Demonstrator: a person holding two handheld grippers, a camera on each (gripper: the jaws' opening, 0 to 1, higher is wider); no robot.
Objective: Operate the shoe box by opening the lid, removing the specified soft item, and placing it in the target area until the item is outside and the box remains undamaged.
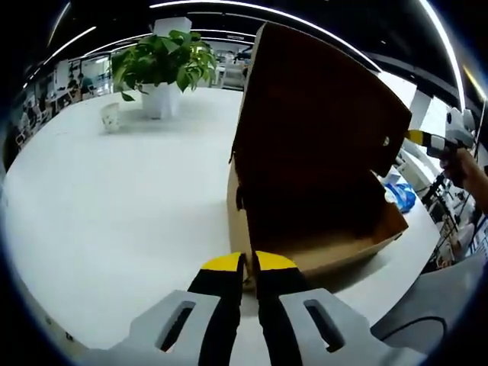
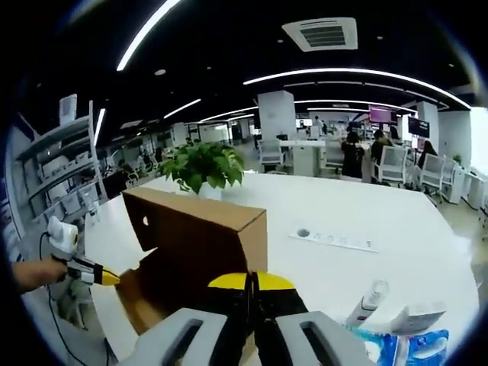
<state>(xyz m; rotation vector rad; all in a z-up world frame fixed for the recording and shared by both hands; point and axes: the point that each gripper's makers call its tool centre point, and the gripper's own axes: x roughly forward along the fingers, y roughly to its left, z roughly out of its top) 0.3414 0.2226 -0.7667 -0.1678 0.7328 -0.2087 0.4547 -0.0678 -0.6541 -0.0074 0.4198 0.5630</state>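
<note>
A brown cardboard shoe box (image 1: 320, 244) stands on the white table with its lid (image 1: 320, 114) raised upright. The inside is dark and I cannot make out any item in it. My left gripper (image 1: 248, 263) is shut on the near corner of the box's wall. From the right a hand holds my right gripper (image 1: 418, 138), its yellow tip at the lid's far edge. In the right gripper view the right gripper (image 2: 250, 281) is shut on the lid (image 2: 198, 229), and the left gripper (image 2: 105, 276) touches the box's low edge.
A potted plant (image 1: 162, 65) and a paper cup (image 1: 111, 116) stand at the table's far side. Blue packets (image 2: 396, 347) and a slim bottle (image 2: 367, 301) lie near the right gripper. A socket strip (image 2: 335, 240) is set in the table (image 1: 114, 213). Office desks and chairs stand behind.
</note>
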